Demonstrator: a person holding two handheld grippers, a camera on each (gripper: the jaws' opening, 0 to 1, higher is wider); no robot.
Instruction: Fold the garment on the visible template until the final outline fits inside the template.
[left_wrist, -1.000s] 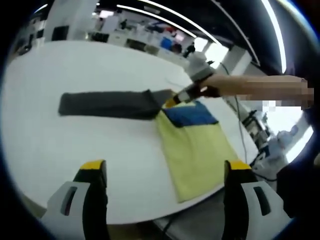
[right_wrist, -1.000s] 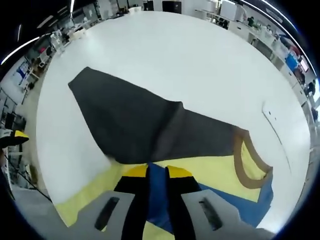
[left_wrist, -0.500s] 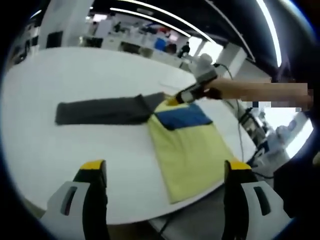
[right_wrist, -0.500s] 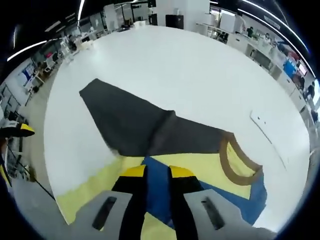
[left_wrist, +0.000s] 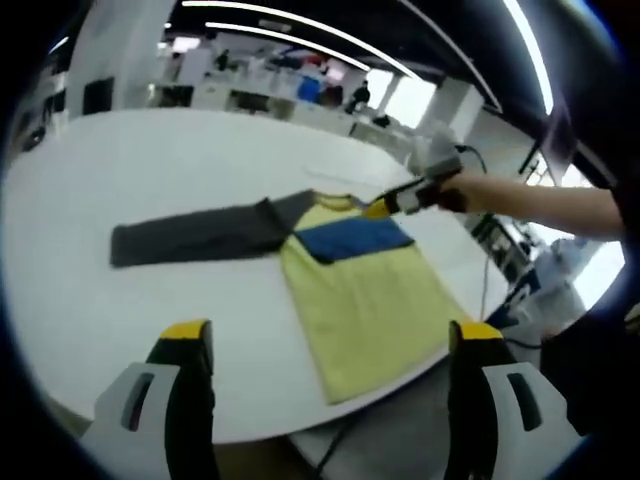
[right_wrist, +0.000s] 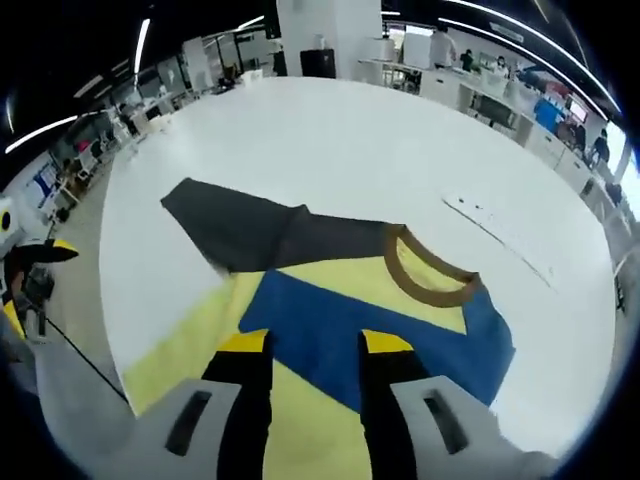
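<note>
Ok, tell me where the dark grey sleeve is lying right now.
In the left gripper view the dark grey sleeve lies flat on the white table, stretching left from the yellow shirt; the right gripper is at the shirt's opposite shoulder.

Left gripper (left_wrist: 325, 345): two black jaws with yellow caps at the tips, seated in pale grey moulded housings; dark oblong slot in each housing. Right gripper (right_wrist: 311, 348): same build, black jaws, yellow-capped tips, grey housings with dark slots. From the left gripper view, right gripper (left_wrist: 378, 209) seen as grey-white body with black midsection and yellow tip; thin dark cable trailing behind. Forearm (left_wrist: 530, 200) bare, no sleeve in view. Dark clothing (left_wrist: 590, 370) at lower right edge, detail unclear.
</note>
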